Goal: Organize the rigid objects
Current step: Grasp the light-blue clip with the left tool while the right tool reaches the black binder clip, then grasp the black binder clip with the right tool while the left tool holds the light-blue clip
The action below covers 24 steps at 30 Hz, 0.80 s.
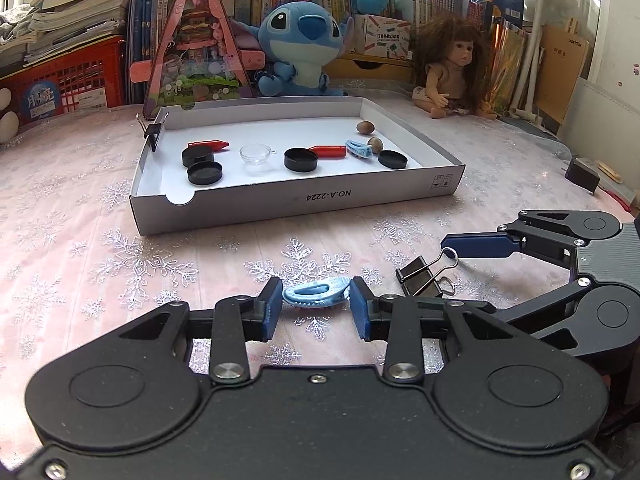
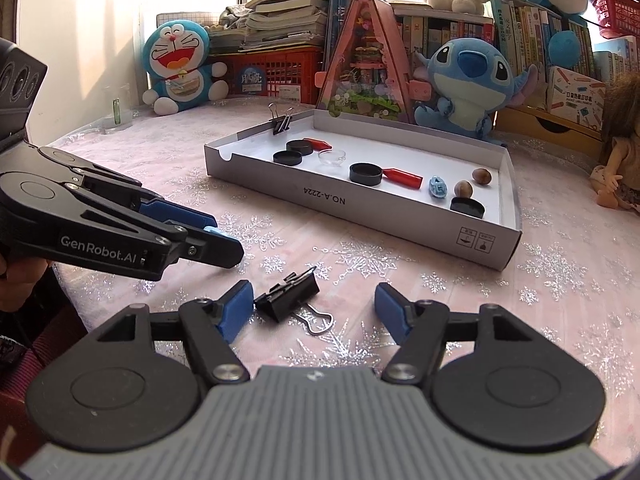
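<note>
My left gripper (image 1: 316, 308) has its pads against both ends of the blue hair clip (image 1: 314, 293) lying on the tabletop (image 1: 120, 272), clamped on it. Right gripper (image 2: 314, 310) is spread wide, black binder clip (image 2: 290, 298) on the cloth between its fingers, nearer the left pad. Farther out, the white tray (image 1: 296, 200) holds black caps, red pieces, a clear cup, nuts and a second blue clip.

The shallow box (image 1: 256, 206) holds four black caps (image 1: 301, 160), two red crayons (image 1: 208, 145), two hazelnuts (image 1: 365, 127), one clear cup (image 1: 256, 155) and one blue hair clip (image 1: 359, 148), with one binder clip (image 1: 153, 132) on its far left corner. The tabletop (image 1: 100, 248) carries one more blue hair clip (image 1: 316, 293) and one more binder clip (image 1: 426, 280) near its front edge.
</note>
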### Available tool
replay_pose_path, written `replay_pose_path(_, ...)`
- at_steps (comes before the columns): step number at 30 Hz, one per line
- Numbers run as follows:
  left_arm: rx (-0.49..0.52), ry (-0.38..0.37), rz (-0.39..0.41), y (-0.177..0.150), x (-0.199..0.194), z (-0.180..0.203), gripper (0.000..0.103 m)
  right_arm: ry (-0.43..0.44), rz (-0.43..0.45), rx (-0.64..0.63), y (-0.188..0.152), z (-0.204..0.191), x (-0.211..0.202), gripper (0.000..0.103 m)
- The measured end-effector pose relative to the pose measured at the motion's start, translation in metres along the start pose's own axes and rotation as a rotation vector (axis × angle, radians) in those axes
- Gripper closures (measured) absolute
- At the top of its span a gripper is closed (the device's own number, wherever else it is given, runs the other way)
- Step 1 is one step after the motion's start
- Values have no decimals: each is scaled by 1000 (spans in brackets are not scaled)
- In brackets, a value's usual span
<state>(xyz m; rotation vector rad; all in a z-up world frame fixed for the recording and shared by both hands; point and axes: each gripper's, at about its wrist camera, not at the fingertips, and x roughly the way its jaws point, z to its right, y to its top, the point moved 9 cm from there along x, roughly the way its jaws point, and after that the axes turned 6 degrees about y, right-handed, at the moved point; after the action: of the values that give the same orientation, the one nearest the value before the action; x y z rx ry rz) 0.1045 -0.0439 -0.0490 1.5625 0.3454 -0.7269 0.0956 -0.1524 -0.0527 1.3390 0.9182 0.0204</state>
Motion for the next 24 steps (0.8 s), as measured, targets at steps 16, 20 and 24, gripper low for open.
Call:
replay_pose_path(16,-12,22,10,1,2,-7,69,-121,1,59,-4,28,-9,34)
replay_pose_path(20,-16,35,15,1,3,-9,69,-169,-6,100,-7,40,-13,34)
replay_pose_path(24,-12,52,27,1,4,-9,69,-211,-11,122,-8,47,-16,34)
